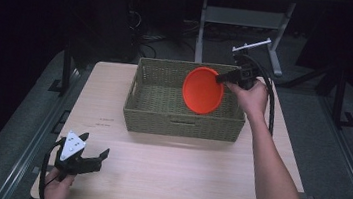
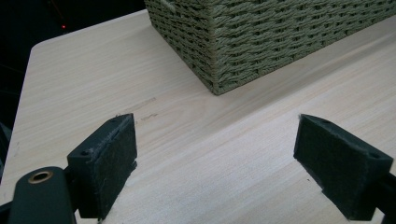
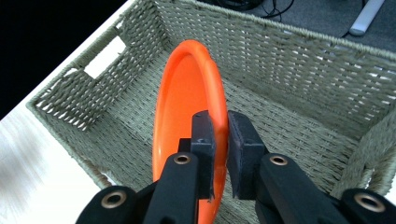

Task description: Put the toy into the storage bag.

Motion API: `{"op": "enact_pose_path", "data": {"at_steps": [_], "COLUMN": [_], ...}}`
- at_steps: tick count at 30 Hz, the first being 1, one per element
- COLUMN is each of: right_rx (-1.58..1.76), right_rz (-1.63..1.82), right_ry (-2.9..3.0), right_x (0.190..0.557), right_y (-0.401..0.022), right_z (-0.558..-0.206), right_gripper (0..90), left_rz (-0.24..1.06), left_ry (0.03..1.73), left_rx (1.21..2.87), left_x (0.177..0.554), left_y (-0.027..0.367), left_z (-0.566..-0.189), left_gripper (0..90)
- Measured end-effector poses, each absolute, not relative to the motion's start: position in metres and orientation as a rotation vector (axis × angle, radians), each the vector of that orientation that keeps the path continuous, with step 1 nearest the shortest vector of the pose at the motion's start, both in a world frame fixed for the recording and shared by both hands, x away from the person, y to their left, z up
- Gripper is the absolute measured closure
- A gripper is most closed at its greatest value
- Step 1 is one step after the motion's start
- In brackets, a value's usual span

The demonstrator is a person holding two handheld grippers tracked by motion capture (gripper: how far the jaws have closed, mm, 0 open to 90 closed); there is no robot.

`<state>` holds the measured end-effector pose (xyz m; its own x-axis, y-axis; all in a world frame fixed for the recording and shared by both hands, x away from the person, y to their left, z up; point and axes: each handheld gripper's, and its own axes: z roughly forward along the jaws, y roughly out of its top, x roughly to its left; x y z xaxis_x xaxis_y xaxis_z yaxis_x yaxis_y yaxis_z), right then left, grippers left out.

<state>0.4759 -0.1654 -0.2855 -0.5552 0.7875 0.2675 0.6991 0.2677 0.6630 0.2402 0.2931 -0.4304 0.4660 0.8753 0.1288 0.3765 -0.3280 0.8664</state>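
- The left gripper [image 1: 88, 160] lies nearest the camera, low on the counter [image 1: 180, 180] at its near left corner; its fingers [image 2: 109, 158] stand wide apart with only bare wood between them.
- The woven basket [image 1: 182, 123] sits at the far middle of the counter, well apart from the left gripper.
- The orange plate [image 1: 202, 90] is held on edge inside the basket's right half, its rim above the far wall.
- The right gripper [image 1: 224, 78] has its fingers [image 3: 243, 149] clamped on the plate's rim.
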Motion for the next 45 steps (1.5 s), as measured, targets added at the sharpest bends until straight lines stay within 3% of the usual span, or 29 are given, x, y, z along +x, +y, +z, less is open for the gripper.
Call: {"op": "enact_pose_path", "data": {"at_steps": [45], "right_rx": [1.527], "right_rz": [0.924], "right_ry": [2.535], "right_x": [0.490], "right_y": [-0.144], "right_z": [-0.347], "right_gripper": [80.7], "left_rz": [0.779], "left_ry": [1.040], "left_rx": [1.912], "left_x": [0.240], "left_y": [0.293], "left_z": [-0.430], "left_gripper": [12.8]}}
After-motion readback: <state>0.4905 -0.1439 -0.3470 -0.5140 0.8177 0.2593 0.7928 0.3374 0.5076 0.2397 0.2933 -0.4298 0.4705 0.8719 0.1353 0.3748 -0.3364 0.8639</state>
